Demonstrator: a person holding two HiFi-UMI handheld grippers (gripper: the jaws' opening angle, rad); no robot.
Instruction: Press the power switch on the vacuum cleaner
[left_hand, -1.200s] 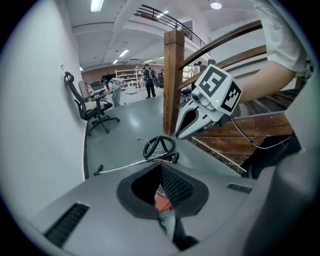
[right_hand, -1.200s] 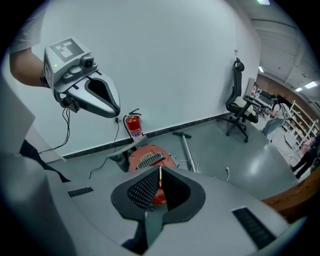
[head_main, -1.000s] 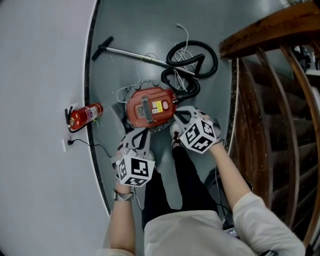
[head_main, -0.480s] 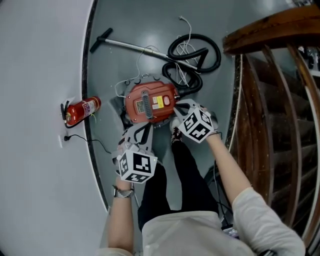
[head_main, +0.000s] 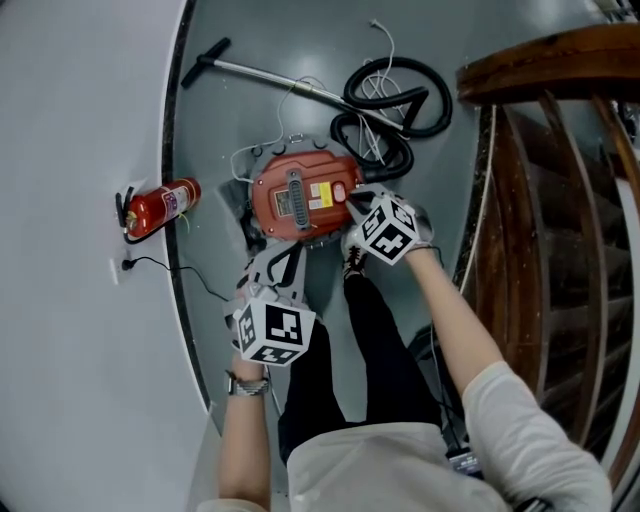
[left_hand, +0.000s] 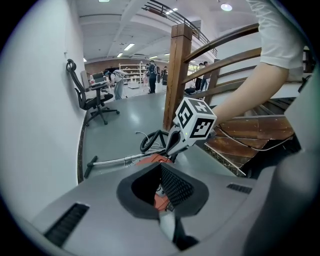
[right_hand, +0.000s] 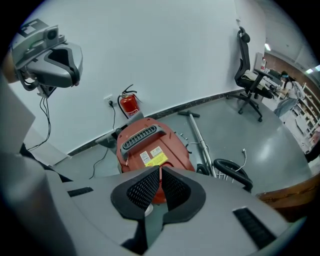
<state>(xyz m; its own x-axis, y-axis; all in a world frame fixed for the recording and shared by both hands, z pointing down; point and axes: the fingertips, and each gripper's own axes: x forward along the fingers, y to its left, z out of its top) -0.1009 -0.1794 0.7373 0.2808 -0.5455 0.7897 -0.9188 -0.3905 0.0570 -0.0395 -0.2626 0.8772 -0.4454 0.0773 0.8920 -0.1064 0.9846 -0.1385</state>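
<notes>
Head view, L to R. Wall socket (head_main: 116, 268) w/ a black plug sits on the white wall, approx 8 o'clock from the vac. Red fire extinguisher (head_main: 155, 208) stands upright against the wall at the vac's 9 o'clock, near but apart.

Left gripper (head_main: 278, 266) hangs at the vac's 6 o'clock, pointing to 12. Its own view shows the pads apart w/ nothing btwn them, only a sliver of red vac seen thru the gap.

Vacuum cleaner (head_main: 295, 195) is a round red body on the grey floor (head_main: 220, 130). It has a dark grey handle down the middle, a yellow label, and a pale oval button (head_main: 338, 192) toward its 3 o'clock edge.

Right gripper (head_main: 356, 202) comes in from 4 o'clock, pads pressed together and holding nothing. Its tips are at the vac's 3 o'clock rim just beside that button; can't tell if they touch it.

Metal wand (head_main: 270, 75) lies at 11–12 o'clock. Black hose (head_main: 400, 105) is coiled at 1 o'clock w/ a white cord over it. Wooden stair rail (head_main: 550, 60) is at 3 o'clock, well apart.
</notes>
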